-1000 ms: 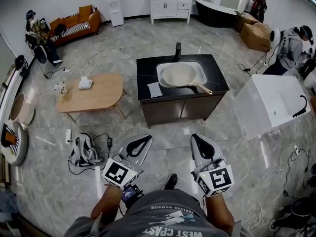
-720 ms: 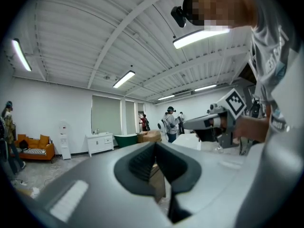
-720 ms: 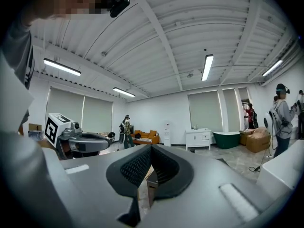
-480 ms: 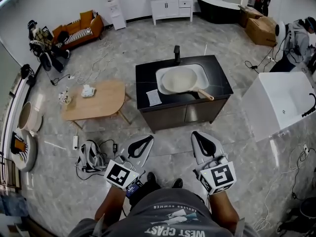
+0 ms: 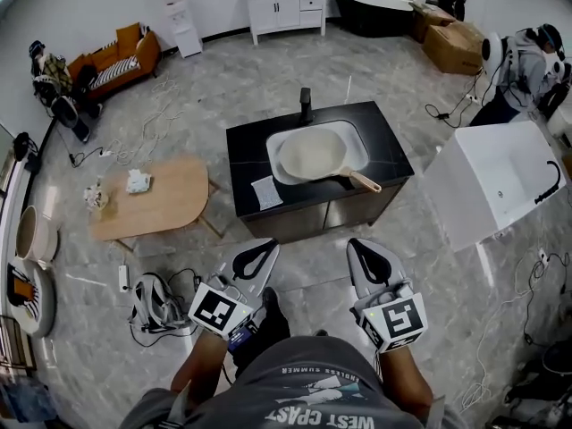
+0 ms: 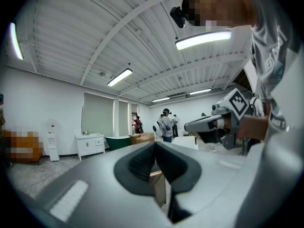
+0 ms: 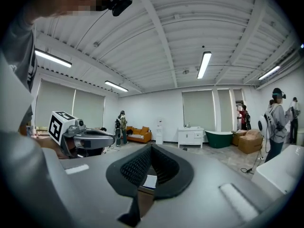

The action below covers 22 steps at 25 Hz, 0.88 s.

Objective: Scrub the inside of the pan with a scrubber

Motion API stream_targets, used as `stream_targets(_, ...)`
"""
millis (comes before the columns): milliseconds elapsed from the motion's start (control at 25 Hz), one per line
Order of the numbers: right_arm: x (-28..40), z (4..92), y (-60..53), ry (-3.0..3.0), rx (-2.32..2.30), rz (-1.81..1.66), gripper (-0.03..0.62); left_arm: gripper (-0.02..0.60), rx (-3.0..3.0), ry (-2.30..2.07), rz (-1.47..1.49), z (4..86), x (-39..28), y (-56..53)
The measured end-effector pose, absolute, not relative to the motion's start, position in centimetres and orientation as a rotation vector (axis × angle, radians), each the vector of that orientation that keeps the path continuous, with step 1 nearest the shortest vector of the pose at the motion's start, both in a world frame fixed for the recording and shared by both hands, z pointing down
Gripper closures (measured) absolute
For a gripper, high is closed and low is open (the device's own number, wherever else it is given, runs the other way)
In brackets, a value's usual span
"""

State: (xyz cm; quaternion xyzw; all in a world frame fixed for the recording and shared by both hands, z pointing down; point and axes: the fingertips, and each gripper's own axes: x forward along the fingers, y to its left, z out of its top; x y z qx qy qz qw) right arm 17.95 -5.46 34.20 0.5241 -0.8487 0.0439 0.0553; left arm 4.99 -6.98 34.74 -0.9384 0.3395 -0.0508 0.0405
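Note:
A pale round pan (image 5: 313, 155) lies in the sink of a black counter island (image 5: 386, 155), its tan handle (image 5: 362, 181) pointing to the right front. A black faucet (image 5: 306, 105) stands behind it. A small pale flat piece (image 5: 265, 191) lies on the counter left of the sink; what it is I cannot tell. My left gripper (image 5: 264, 245) (image 6: 155, 145) and right gripper (image 5: 357, 244) (image 7: 151, 147) are held level side by side, well short of the counter. Both are shut with nothing between the jaws.
A low wooden table (image 5: 147, 199) stands left of the island, with a bag and cables (image 5: 152, 302) on the floor near my left gripper. A white tub (image 5: 492, 181) stands to the right. Cardboard boxes (image 5: 456, 43), a white cabinet (image 5: 286, 7), a sofa (image 5: 116, 56) and people (image 5: 523, 61) line the far side.
The person has walked forward, so the island and pan sit closer and a little further left in the head view. Both grippers keep their pose and stay shut.

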Motion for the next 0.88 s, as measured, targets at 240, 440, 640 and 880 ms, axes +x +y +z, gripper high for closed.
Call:
stream_targets(240,15.4,33.8,-11.7,-2.513,1.646,0.134,0.592,0.580,-2.944,0.951,-0.119,34.4,3.5,-14.3)
stream_targets(440,12.9,34.1,-16.6,-2.466,1.666,0.144,0.592,0.580,-2.973,0.911,-0.105,34.4,1.2,-20.2)
stream_targets(640,10.3,34.9,-20.9,-2.415,1.656,0.160,0.592,0.581,-3.013,0.896,-0.083,34.7,-1.3,-24.9)
stream_targets(880,6.6,35.7,-25.3,-2.369,1.635,0.163,0.592,0.580,-3.040,0.879,-0.040,35.1,-4.7,-28.9)
